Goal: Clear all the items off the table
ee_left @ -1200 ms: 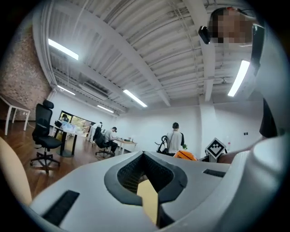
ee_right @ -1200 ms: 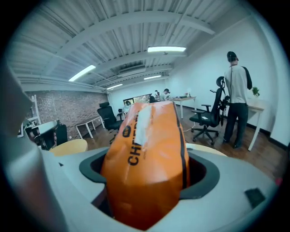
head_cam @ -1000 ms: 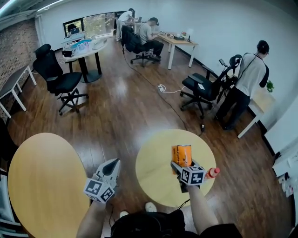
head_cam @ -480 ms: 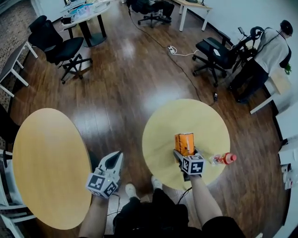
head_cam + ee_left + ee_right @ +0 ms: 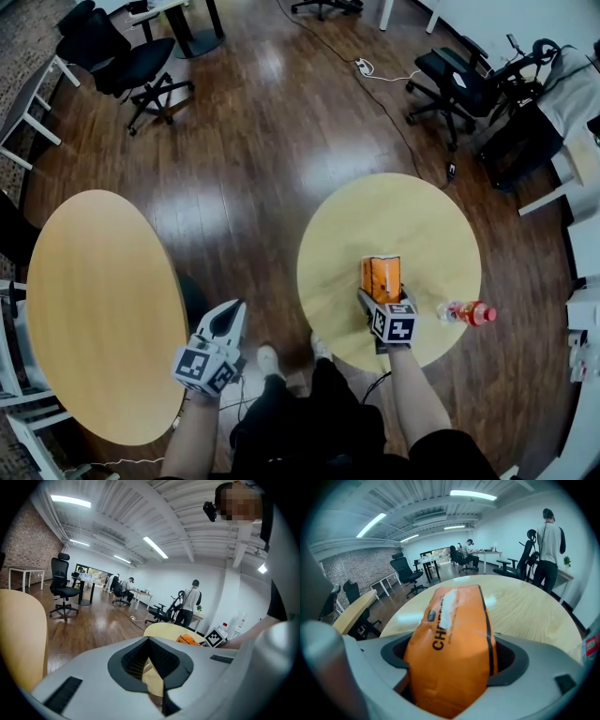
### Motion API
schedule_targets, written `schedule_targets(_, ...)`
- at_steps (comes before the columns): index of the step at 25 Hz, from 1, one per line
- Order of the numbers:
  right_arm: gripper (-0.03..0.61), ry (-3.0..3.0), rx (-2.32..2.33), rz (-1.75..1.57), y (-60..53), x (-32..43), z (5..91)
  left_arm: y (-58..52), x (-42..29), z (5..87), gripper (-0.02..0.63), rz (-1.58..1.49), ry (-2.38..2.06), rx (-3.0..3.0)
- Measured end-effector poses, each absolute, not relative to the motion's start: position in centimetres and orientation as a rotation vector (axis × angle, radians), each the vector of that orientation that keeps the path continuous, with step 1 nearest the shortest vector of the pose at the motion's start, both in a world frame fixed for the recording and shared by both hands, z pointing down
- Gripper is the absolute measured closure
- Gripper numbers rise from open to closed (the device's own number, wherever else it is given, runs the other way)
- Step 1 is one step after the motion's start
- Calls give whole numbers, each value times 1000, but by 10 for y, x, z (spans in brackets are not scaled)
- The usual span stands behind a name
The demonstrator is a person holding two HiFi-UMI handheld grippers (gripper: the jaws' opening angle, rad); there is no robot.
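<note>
Your right claw (image 5: pixel 451 670) was clenched on the orange snack bag (image 5: pixel 449 637), its two jaws pressing the bag's lower part from either side while the top, with a white strip down its face, leaned away over the wood. From the head view, that claw (image 5: pixel 381 294) sat at the near part of the round tabletop (image 5: pixel 412 220), with the bag (image 5: pixel 381 277) standing just ahead of the marker cube. You could not tell from any view whether the bag's base was resting on the wood or was lifted off it.

Just to the right of your right hand, a small bottle with a red cap (image 5: pixel 466 312) lay on its side at that tabletop's right edge, apart from the claw and the bag.

Your left claw (image 5: pixel 157 677) was closed with nothing between its jaws, the dark pads meeting at the tip. In the head view it (image 5: pixel 228 321) was held over the wooden floor (image 5: pixel 272 141), between the round tabletop and the larger oval tabletop (image 5: pixel 94 309) on your left, near the oval one's edge.

Farther out, black office chairs (image 5: pixel 131 61) stood on the floor, well apart from both tabletops.
</note>
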State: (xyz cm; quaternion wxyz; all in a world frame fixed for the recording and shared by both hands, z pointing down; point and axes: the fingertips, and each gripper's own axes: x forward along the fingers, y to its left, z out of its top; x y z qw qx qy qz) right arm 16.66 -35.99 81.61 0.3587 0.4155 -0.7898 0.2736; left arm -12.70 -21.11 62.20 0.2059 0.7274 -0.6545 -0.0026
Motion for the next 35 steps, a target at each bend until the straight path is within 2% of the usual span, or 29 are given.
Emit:
schedule_targets(9, 87, -2050, 1139, 620, -365, 168, 803, -205, -134, 608, 623, -64, -1839, 2020)
schedule_targets(18, 94, -2314, 1278, 584, -369, 161, 702, -201, -141, 591, 623, -146, -1838, 2067)
schedule_targets(23, 269, -2555, 1463, 517, -379, 170, 616, -200, -160, 571, 623, -222, -1885, 2076)
schedule_targets(24, 285, -2640, 1505, 526, -380, 174, 596, -200, -163, 568, 623, -237, -1896, 2085)
schedule_targets(25, 341, -2745, 1550, 538, -379, 179, 574, -199, -166, 564, 623, -247, -1906, 2092)
schedule_targets(27, 499, -2970, 1628, 558, -374, 189, 534, -194, -172, 558, 623, -264, -1928, 2098)
schedule_targets(30, 520, -3111, 1680, 539, -374, 192, 501, -188, -188, 549, 623, -290, -1980, 2093)
schedule_targets(31, 560, -3108, 1685, 509, -375, 189, 496, -185, -195, 546, 623, -303, -2000, 2087)
schedule_targets(35, 577, -3058, 1597, 340, -371, 158, 492, -167, -220, 540, 623, -346, -2075, 2049)
